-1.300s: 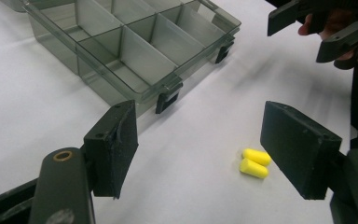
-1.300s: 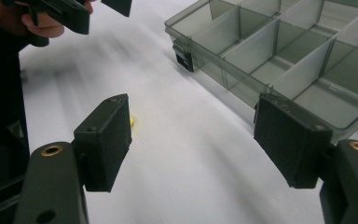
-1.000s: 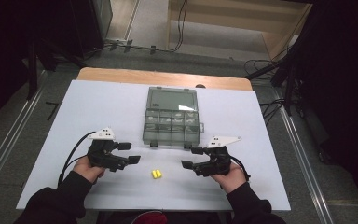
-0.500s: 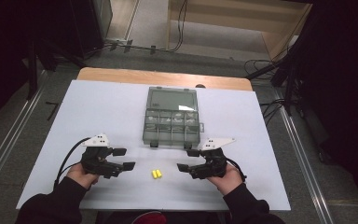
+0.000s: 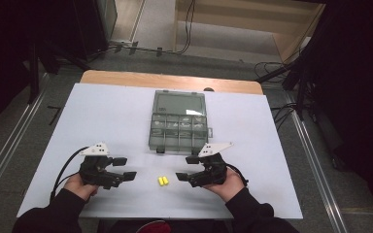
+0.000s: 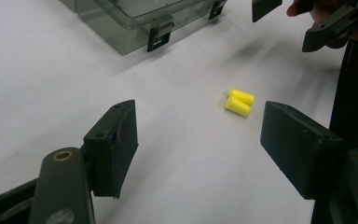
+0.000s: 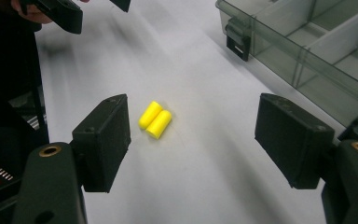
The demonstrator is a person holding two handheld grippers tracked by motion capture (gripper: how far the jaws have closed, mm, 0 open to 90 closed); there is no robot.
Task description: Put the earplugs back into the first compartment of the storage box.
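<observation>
Two small yellow foam plugs (image 5: pixel 163 181) lie side by side on the white table (image 5: pixel 102 111), near its front edge. My left gripper (image 5: pixel 125 168) rests to their left and stands open, pointing right at them. My right gripper (image 5: pixel 187 168) faces it from the right, also open, with its near jaw close to the plugs. In the left gripper view the plugs (image 6: pixel 239 102) lie ahead, just inside the right jaw of the gripper (image 6: pixel 200 121). In the right gripper view the plugs (image 7: pixel 155 120) lie beside the left jaw of the gripper (image 7: pixel 193 116). Nothing is held.
A clear grey compartment box (image 5: pixel 179 127) sits open behind the plugs, its lid folded back and its latches (image 6: pixel 160 36) facing me. Its near wall (image 7: pixel 279 44) runs along the right gripper's right side. A wooden strip (image 5: pixel 170 81) edges the far side of the table.
My right gripper has slid left toward the yellow plugs. My left gripper has drawn slightly back toward the front edge. Both stay open.
</observation>
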